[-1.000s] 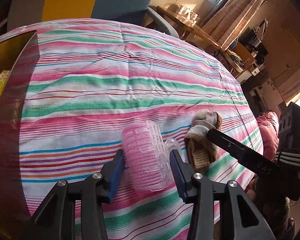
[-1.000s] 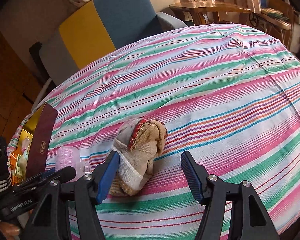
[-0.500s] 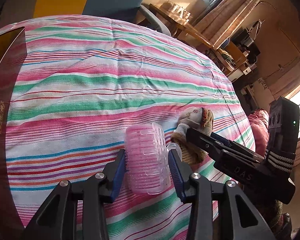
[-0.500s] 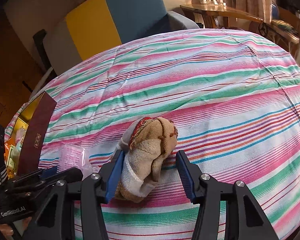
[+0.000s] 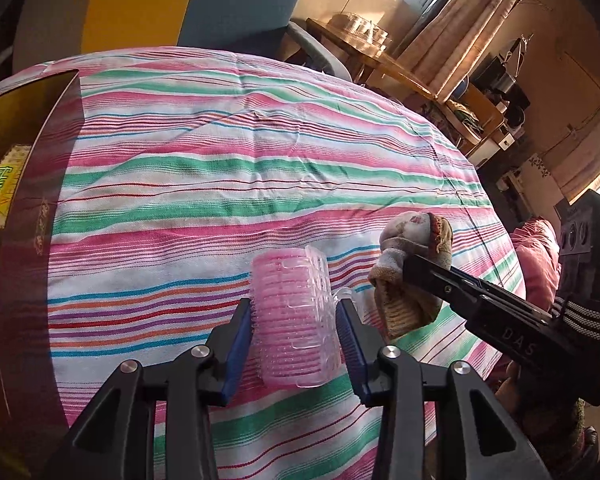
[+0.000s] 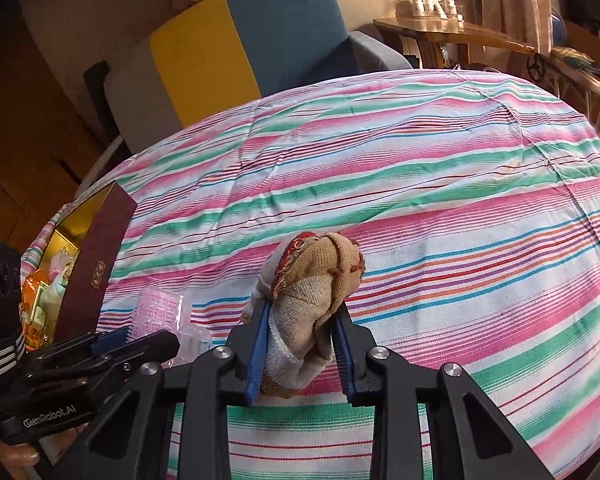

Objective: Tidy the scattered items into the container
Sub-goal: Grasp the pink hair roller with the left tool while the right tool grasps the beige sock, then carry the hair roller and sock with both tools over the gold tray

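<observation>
A clear pink plastic brush (image 5: 294,318) sits between the blue pads of my left gripper (image 5: 296,340), which is shut on it just above the striped cloth (image 5: 220,168). Seen from the right wrist, the brush (image 6: 158,312) lies at lower left beside the left gripper (image 6: 112,344). My right gripper (image 6: 300,344) is shut on a rolled beige sock (image 6: 312,292), squeezing its middle. From the left wrist, the sock (image 5: 410,272) hangs in the right gripper (image 5: 424,276) just right of the brush. A dark red box (image 6: 90,268), the container, stands open at the left.
The box (image 5: 28,184) holds a yellow-green packet (image 5: 0,188) and other packets (image 6: 44,292). A blue and yellow armchair (image 6: 252,44) stands behind the table. At back right is a wooden side table (image 6: 460,36). The table edge curves away on the right.
Both grippers have closed: the left onto the pink brush, the right onto the sock. The sock now looks raised off the cloth, and the brush sits slightly higher too.
</observation>
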`<state>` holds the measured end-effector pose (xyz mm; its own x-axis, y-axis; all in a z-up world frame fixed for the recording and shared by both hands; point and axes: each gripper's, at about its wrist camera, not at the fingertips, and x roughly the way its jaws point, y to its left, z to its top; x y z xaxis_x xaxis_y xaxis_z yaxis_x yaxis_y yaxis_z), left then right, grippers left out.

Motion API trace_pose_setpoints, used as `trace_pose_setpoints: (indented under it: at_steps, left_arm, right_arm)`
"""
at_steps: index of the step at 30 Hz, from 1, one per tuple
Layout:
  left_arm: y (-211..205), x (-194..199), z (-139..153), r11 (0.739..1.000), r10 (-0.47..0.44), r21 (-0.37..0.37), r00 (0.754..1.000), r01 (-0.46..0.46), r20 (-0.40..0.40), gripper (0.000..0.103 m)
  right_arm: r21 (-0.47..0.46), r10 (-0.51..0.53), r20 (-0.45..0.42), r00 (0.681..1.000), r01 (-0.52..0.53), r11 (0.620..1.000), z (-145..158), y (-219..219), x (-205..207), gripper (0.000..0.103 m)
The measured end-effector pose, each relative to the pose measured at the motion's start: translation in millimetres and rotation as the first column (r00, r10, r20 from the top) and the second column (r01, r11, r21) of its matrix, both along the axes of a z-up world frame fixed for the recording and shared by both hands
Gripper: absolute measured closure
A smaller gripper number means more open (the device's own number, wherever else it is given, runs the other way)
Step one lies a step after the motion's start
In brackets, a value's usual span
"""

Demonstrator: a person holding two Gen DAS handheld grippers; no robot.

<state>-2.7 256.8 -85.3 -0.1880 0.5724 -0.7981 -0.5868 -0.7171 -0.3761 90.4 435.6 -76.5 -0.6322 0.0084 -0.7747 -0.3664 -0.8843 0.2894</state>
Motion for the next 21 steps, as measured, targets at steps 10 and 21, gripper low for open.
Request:
trace_pose_setpoints:
  at_steps: [10,21]
  left_arm:
    - [-24,7,24,0.999,0.028,0.020,0.996,-0.026,-0.079,0.061]
    - [-60,6,51,0.994,0.105,0.054,0.984,-0.099,-0.140,0.061]
  right_arm:
    - [0.070,0.046,0.008,0.999,-0.046,0.996,9,-26,10,0.075]
    - [0.117,0.130,-0.033,0.991,-0.125,0.985,31,-62,5,0.075]
